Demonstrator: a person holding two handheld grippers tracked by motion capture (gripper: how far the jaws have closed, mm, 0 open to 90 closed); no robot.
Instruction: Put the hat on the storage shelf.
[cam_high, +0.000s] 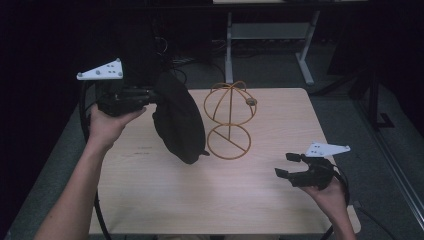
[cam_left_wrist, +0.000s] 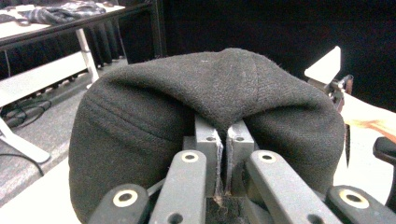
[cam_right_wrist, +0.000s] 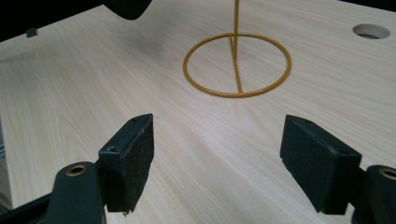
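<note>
High view, hat: a black knit hat hangs in the air at about 9 o'clock from the wire stand, clear of the bench.
High view, left gripper: the left gripper is raised at 10 o'clock of the bench, its jaws pinching the hat's edge.
High view, stand: a golden wire hat stand sits upright at bench centre, its domed top bare.
High view, right gripper: the right gripper hovers at 4 o'clock from the stand, jaws spread, holding nothing.
Left gripper view, grip: the jaws are pressed together on a fold of the hat, which bulges above them.
Right gripper view, jaws: the jaws stand wide apart over bare wood; the stand's ring base lies at 12 o'clock.
Progress, judged: the hat appears lifted and carried toward the stand.
Still left, judged: bringing the hat over the dome, pulling it down and letting go; the free gripper could help spread the opening.
</note>
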